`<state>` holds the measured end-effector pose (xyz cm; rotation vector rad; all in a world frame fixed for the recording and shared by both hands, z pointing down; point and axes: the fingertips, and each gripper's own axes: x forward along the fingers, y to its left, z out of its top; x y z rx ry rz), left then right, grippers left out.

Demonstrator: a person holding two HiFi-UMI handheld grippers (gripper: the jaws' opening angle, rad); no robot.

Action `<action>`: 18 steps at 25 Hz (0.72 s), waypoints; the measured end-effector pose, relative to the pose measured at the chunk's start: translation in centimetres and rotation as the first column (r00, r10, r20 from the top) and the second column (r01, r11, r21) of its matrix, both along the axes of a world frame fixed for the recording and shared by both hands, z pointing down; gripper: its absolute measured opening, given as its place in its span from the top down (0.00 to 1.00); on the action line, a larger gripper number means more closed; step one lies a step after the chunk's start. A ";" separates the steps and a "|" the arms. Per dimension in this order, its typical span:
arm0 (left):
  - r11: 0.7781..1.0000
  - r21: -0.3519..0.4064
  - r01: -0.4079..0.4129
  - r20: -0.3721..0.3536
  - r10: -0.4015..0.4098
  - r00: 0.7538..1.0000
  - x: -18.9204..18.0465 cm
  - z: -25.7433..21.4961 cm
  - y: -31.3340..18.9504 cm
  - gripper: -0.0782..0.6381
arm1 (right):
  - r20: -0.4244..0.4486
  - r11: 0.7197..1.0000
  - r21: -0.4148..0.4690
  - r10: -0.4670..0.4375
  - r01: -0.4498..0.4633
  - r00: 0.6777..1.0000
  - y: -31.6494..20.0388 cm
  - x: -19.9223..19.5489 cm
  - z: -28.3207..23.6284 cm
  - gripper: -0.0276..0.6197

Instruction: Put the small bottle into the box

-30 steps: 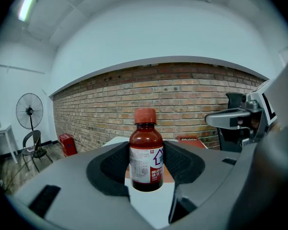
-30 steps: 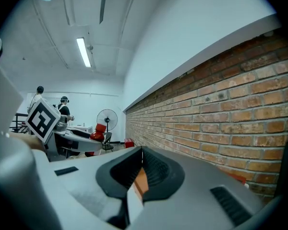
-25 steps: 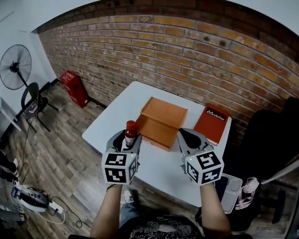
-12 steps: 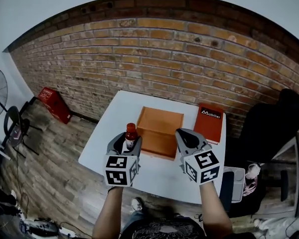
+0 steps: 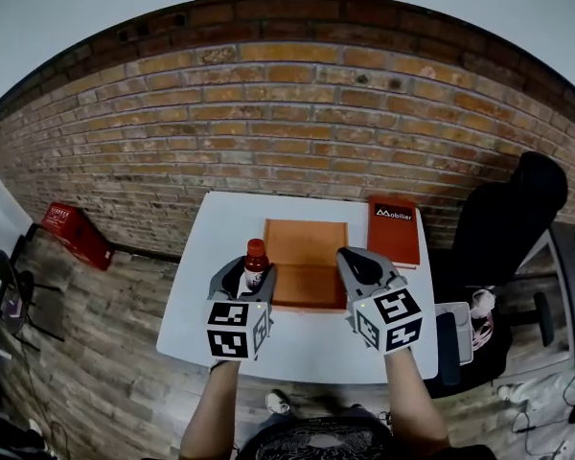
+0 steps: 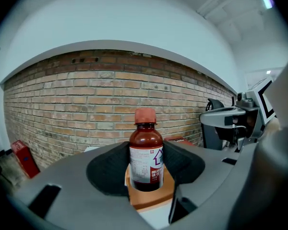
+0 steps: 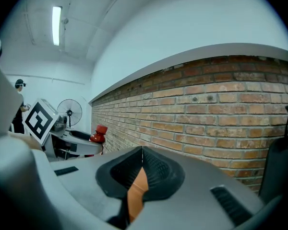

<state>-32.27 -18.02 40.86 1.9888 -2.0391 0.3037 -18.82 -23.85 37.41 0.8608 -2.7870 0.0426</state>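
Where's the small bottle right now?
Head view, left of centre: the small bottle is upright, clamped in the left tool, at the left edge of the orange box.

One bottle (image 5: 255, 257), one box (image 5: 305, 255), one book (image 5: 394, 230), perhaps one chair (image 5: 503, 228).

In the head view we lose the bottle's (image 5: 256, 255) lower half behind the left gripper (image 5: 244, 278); its label print is too small for us to read.

Upright red-capped bottle (image 5: 255, 263) beside orange box (image 5: 308, 255)
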 end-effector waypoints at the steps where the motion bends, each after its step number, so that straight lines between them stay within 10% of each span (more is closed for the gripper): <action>1: 1.000 0.001 -0.015 -0.003 0.015 1.000 -0.2 0.0 -0.2 0.57 | 0.001 1.000 0.003 0.011 -0.011 1.000 0.0 -0.2 -0.1 0.93; 18: 0.974 -0.025 -0.226 -0.007 0.226 0.974 -0.5 1.1 -2.9 0.57 | 0.004 0.980 0.002 0.199 -0.199 0.980 -0.1 -0.3 -0.1 0.93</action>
